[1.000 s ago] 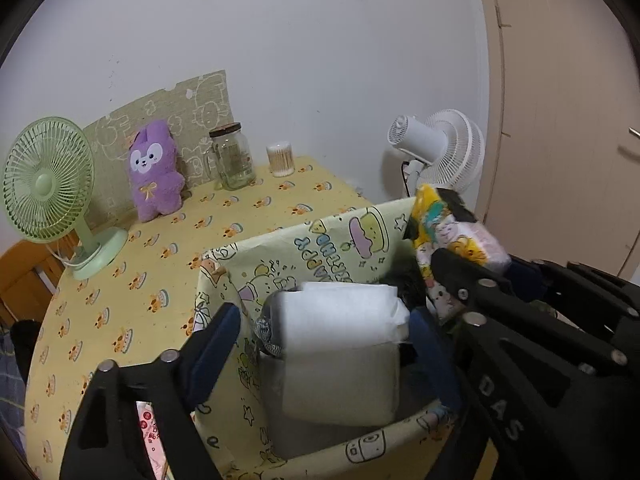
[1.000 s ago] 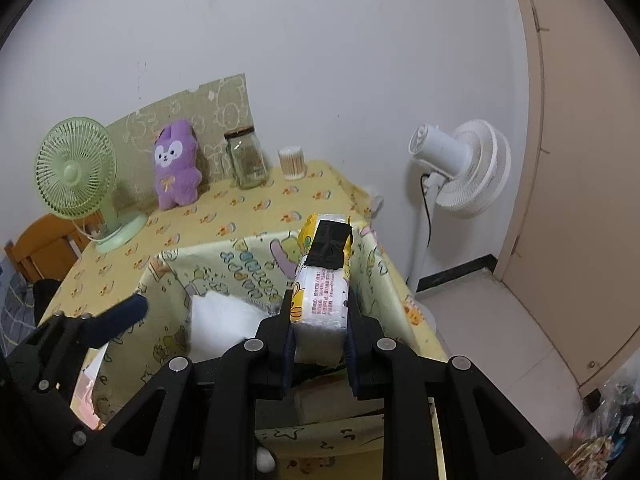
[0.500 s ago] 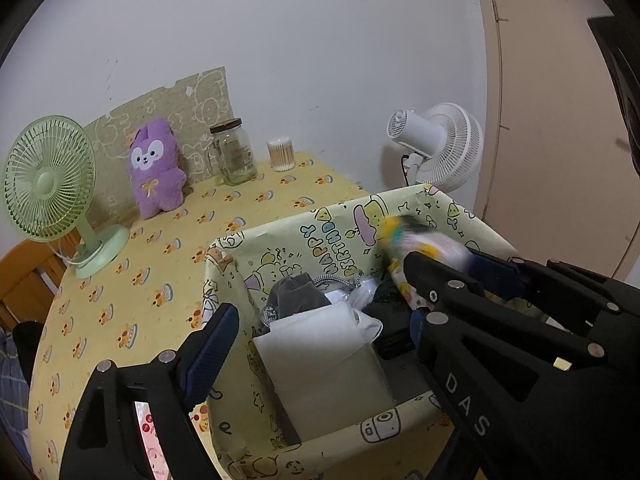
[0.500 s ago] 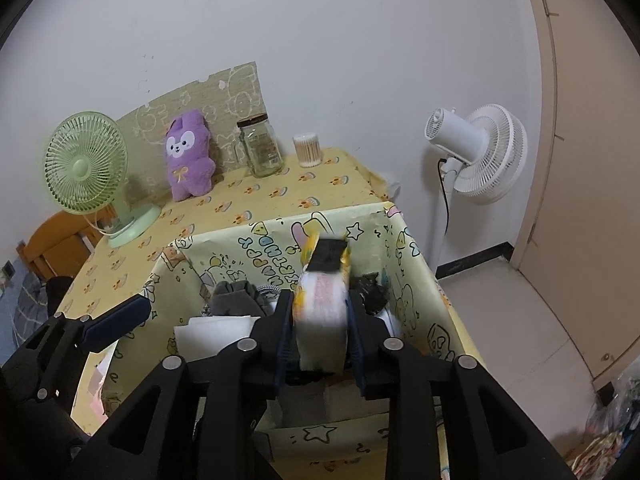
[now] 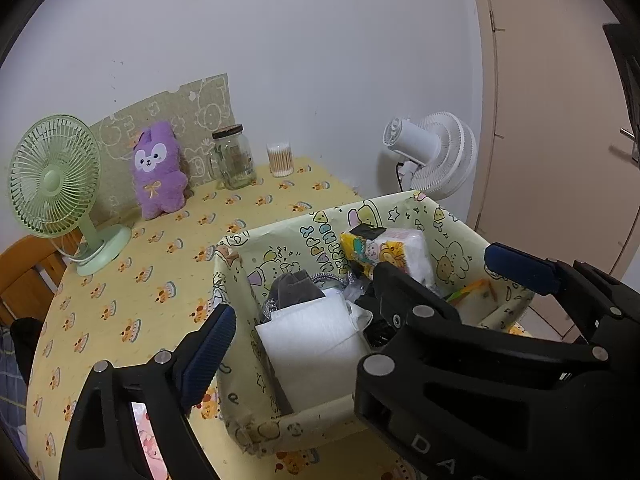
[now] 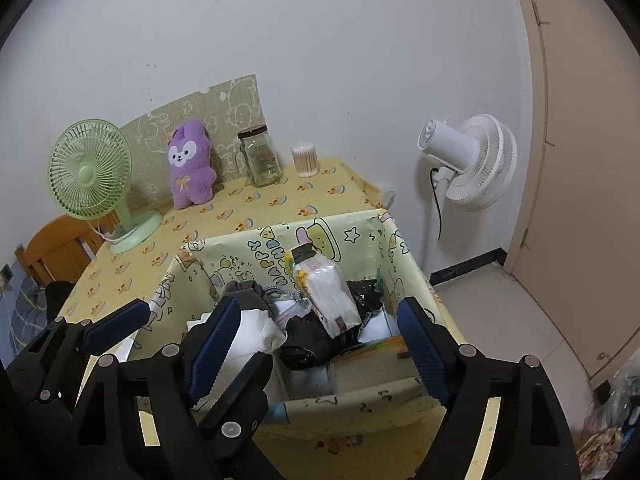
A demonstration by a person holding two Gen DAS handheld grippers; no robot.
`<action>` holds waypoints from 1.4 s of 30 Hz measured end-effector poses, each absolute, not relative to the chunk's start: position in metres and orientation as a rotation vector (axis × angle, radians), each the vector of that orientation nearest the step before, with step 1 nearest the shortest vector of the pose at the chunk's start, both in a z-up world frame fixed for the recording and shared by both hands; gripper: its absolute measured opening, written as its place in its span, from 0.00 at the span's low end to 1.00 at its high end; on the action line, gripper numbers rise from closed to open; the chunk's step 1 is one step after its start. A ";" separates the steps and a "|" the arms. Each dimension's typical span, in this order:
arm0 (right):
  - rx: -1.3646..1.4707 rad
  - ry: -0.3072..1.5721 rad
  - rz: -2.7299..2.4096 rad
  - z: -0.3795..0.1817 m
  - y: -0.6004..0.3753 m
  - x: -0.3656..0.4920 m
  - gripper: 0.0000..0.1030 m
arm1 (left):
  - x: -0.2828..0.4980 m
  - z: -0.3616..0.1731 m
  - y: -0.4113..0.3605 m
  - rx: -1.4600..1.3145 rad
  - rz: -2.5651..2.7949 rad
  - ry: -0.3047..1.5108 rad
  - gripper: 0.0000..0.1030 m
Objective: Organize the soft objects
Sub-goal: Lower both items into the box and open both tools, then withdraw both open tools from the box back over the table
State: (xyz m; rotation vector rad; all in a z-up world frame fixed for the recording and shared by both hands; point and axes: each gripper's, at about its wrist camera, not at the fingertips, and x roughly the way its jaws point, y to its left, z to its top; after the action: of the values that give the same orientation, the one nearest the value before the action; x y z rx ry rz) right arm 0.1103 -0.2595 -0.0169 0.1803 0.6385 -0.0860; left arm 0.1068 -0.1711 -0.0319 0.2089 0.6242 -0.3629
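A yellow cartoon-print fabric box (image 5: 280, 256) (image 6: 240, 252) stands on the table. In it a colourful tissue pack (image 5: 384, 248) (image 6: 324, 292) leans against the far wall. My right gripper (image 6: 320, 340) (image 5: 448, 276) hovers over the box; its jaws are opening and the pads stand clear of the pack. A white paper pack (image 5: 316, 344) (image 6: 256, 332), a grey cloth (image 5: 294, 288) and a black bag (image 6: 308, 332) also lie inside. My left gripper (image 5: 320, 332) is open at the box's left side, its right finger hidden. A purple plush (image 5: 158, 172) (image 6: 188, 176) sits at the wall.
A green desk fan (image 5: 52, 176), a glass jar (image 5: 234, 156) and a cotton swab tub (image 5: 280, 158) stand along the table's back. A white floor fan (image 6: 468, 160) is right of the table, a wooden chair (image 6: 52, 248) left, a door far right.
The right gripper's jaws have parted and let go of the tissue pack, which now rests in the box. The left gripper stays open.
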 end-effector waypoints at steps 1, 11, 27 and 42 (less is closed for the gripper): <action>0.179 0.635 -0.087 -0.016 -0.259 0.109 0.82 | 0.105 -0.031 -0.170 0.208 -0.362 0.621 0.90; 0.164 0.612 -0.102 -0.003 -0.250 0.095 0.87 | 0.093 -0.019 -0.158 0.187 -0.362 0.588 0.92; 0.120 0.566 -0.112 0.017 -0.216 0.075 0.92 | 0.074 -0.007 -0.123 0.152 -0.328 0.543 0.92; 0.091 0.546 -0.069 0.021 -0.173 0.063 0.97 | 0.056 -0.007 -0.081 0.126 -0.275 0.523 0.93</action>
State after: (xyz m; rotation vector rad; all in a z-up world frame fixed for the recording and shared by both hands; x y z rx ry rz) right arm 0.0631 -0.1728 0.0207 0.0915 0.5465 -0.0693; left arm 0.0557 -0.0809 -0.0071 0.1257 0.5231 -0.2747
